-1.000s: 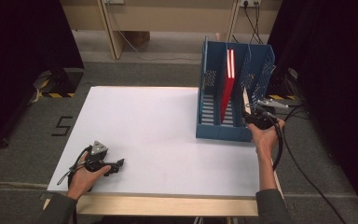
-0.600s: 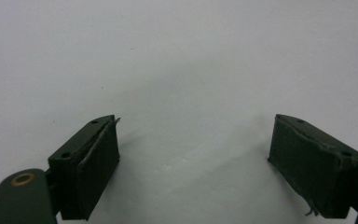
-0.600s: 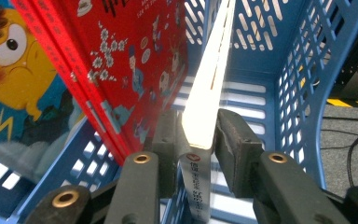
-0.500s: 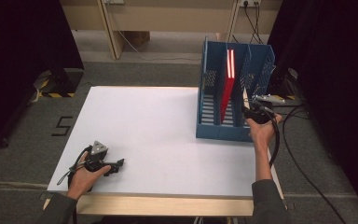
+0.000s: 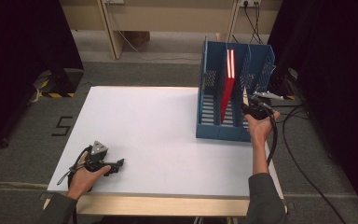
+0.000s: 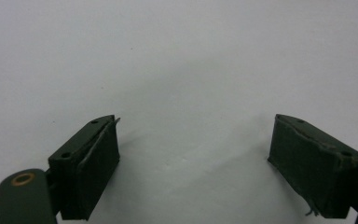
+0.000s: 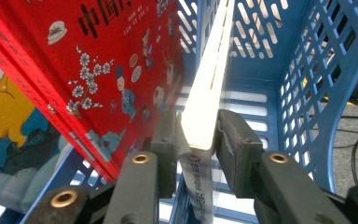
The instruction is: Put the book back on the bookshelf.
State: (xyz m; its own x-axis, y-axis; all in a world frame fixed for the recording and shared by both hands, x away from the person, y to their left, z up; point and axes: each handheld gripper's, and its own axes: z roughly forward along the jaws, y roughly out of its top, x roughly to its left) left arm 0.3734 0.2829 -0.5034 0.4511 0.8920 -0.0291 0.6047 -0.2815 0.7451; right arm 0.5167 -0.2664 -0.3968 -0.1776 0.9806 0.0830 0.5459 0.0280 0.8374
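A blue slotted file rack (image 5: 221, 132) stands at the table's right side, with red picture books (image 5: 227, 86) leaning in its middle slot. My right gripper (image 5: 250, 107) is at the rack's right slot, shut on the lower edge of a thin white book (image 5: 245, 96) held upright. In the right gripper view both pads (image 7: 235, 140) press that white book (image 7: 209, 79), the red books (image 7: 98, 60) lean at its left and the blue rack wall (image 7: 307, 70) stands at its right. My left gripper (image 5: 118, 164) rests on the white table (image 5: 158, 126) near the front left, open (image 6: 196, 154) and holding nothing.
Cables trail over the grey floor (image 5: 307, 154) to the right of the table. A wooden bench (image 5: 168, 18) runs along the back. Dark curtains hang on both sides. A wide stretch of white tabletop (image 6: 177, 56) lies between the two hands.
My right hand has edged farther into the rack with the white book still gripped. The left hand and its gripper have stayed put.
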